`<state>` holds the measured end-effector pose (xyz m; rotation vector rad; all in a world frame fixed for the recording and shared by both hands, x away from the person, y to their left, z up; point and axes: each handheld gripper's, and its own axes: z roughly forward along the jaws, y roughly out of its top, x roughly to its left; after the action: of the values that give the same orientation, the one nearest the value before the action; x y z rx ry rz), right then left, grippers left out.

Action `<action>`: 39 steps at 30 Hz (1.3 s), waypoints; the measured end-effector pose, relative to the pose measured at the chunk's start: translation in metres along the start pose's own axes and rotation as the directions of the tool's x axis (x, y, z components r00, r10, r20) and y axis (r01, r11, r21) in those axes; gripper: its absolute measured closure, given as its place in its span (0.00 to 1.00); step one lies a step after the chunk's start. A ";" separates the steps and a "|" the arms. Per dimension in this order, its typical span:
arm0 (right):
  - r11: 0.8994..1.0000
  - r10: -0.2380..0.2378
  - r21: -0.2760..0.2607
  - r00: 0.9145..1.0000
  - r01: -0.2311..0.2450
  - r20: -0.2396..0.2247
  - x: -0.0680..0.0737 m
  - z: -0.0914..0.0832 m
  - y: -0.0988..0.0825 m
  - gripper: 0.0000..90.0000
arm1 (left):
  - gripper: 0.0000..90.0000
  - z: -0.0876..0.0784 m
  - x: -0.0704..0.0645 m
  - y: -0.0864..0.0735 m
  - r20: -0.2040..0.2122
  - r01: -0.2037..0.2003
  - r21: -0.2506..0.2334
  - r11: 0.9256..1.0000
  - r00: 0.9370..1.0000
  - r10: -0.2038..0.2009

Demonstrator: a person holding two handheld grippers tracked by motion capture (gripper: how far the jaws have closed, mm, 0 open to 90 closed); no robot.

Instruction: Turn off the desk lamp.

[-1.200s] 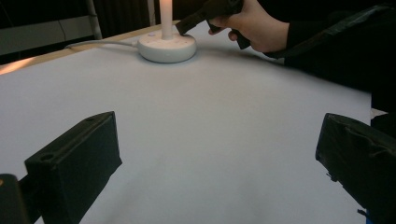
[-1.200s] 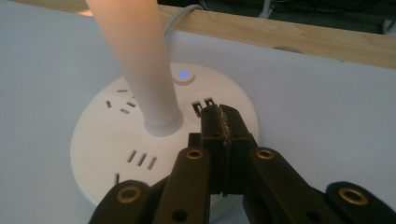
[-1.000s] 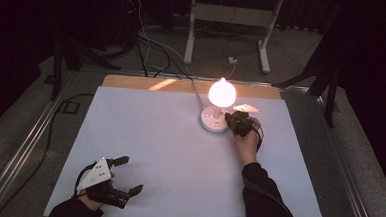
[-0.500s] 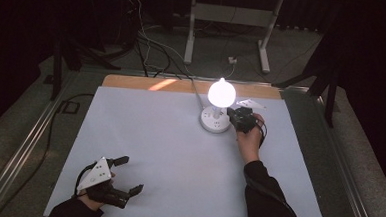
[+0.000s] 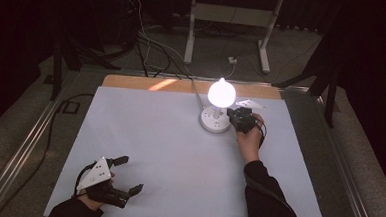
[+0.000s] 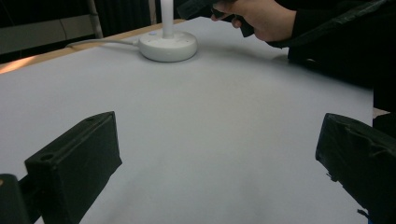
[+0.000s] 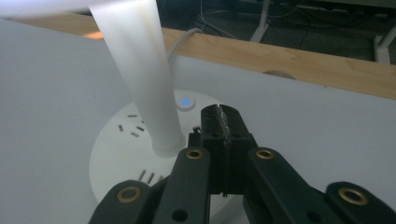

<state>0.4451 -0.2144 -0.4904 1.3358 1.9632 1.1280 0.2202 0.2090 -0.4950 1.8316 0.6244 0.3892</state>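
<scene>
With its globe lit, the lamp (image 5: 217, 115) stands at the counter's (image 5: 169, 142) far side, the clenched right tool (image 7: 219, 122) poised over the base just short of the blue-lit button (image 7: 186, 101), likely the next press, while the released left tool (image 5: 122, 176) idles well away.

Overhead view — two low gripper views

Lamp (image 7: 140, 79) cut off at top edge of right gripper view, above white stem; base (image 7: 121, 154) partly hidden behind right gripper (image 7: 223, 122). Lamp's globe washed out to glare (image 5: 221, 92) in high view. Right hand (image 6: 257, 18) beside lamp base cropped by top edge in left gripper view.
</scene>
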 end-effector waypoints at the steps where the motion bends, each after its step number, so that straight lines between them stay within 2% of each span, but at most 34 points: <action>1: 1.000 -0.001 0.004 1.000 0.001 0.001 0.000 0.001 -0.001 1.00 | 0.01 0.000 0.000 0.000 -0.001 -0.006 0.003 1.000 1.000 0.006; 22: 0.998 -0.014 0.053 1.000 0.013 0.008 0.001 0.013 -0.016 0.99 | 0.01 0.000 0.000 0.000 0.004 0.000 -0.003 1.000 1.000 0.000; 27: 0.998 -0.025 0.055 1.000 0.024 0.013 0.001 0.014 -0.015 1.00 | 0.01 0.000 0.000 0.000 0.003 0.002 -0.006 1.000 1.000 -0.002; 31: 0.999 -0.010 0.045 1.000 0.010 0.010 0.000 0.014 -0.017 1.00 | 0.01 0.000 -0.001 0.000 0.001 -0.002 -0.002 1.000 1.000 0.002; 34: 0.999 -0.028 0.044 1.000 0.028 0.012 0.001 0.013 -0.018 1.00 | 0.01 0.000 0.000 0.000 0.005 0.000 -0.001 1.000 1.000 0.000; 35: 0.996 -0.061 0.071 0.998 0.059 0.024 0.004 0.013 -0.015 0.99 | 0.01 0.001 0.000 0.000 0.005 -0.003 0.001 1.000 1.000 0.003; 36: 0.996 -0.061 0.071 0.998 0.059 0.024 0.004 0.013 -0.015 0.99 | 0.01 0.001 -0.001 0.000 0.004 -0.005 0.003 1.000 1.000 0.005; 37: 0.994 -0.083 0.076 0.996 0.080 0.030 0.005 0.011 -0.012 0.99 | 0.01 0.001 -0.001 0.000 0.004 -0.004 0.001 1.000 1.000 0.004; 39: 0.995 -0.077 0.067 0.997 0.075 0.029 0.005 0.009 -0.011 0.98 | 0.01 0.000 -0.001 0.001 0.003 -0.002 -0.006 1.000 1.000 0.002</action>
<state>0.4449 -0.2087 -0.5047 1.2919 2.0262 1.0090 0.2197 0.2087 -0.4944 1.8274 0.6186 0.3895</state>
